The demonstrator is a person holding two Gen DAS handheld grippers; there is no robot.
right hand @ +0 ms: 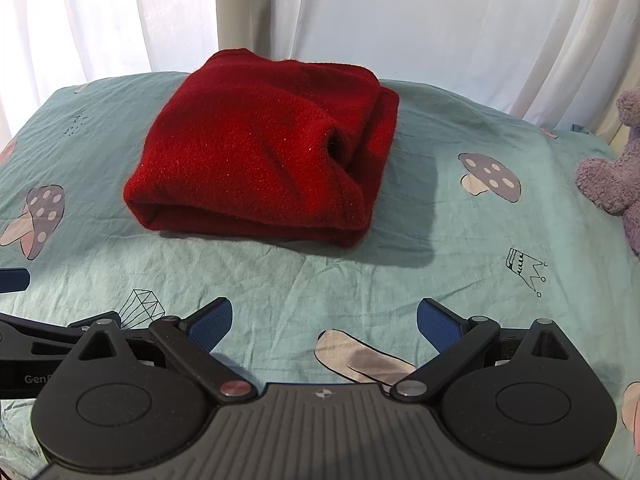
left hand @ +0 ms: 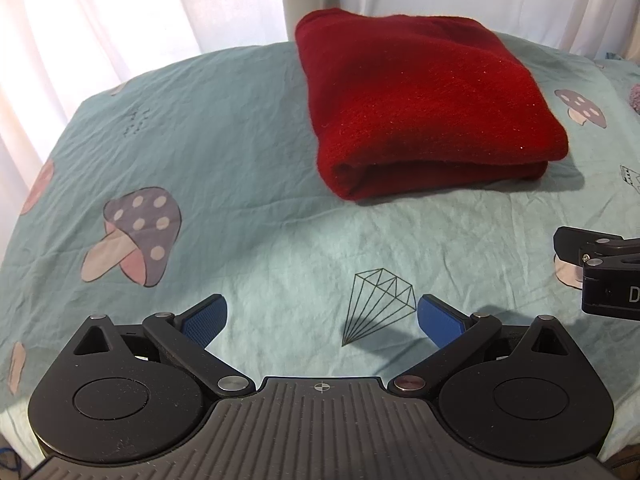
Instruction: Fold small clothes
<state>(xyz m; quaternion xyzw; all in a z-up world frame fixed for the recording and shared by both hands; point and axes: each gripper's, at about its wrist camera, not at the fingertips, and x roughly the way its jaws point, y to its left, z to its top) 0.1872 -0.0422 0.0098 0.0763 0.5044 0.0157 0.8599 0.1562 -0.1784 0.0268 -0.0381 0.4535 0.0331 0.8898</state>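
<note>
A red knit garment (left hand: 420, 104) lies folded into a thick square bundle on the teal bedsheet (left hand: 240, 160), toward the far side. The right wrist view shows the same red garment (right hand: 260, 160) with its layered fold edges facing near and right. My left gripper (left hand: 322, 320) hovers over the sheet well short of the bundle, open, nothing between its blue pads. My right gripper (right hand: 324, 322) is also open and empty, held back from the garment. The right gripper's body (left hand: 600, 272) shows at the left view's right edge; a blue fingertip (right hand: 14, 280) of the left gripper shows at the right view's left edge.
The sheet (right hand: 440, 260) is printed with mushrooms, diamonds and crowns. A purple plush toy (right hand: 616, 176) sits at the right edge of the bed. White curtains (right hand: 440, 20) hang behind the bed's far edge.
</note>
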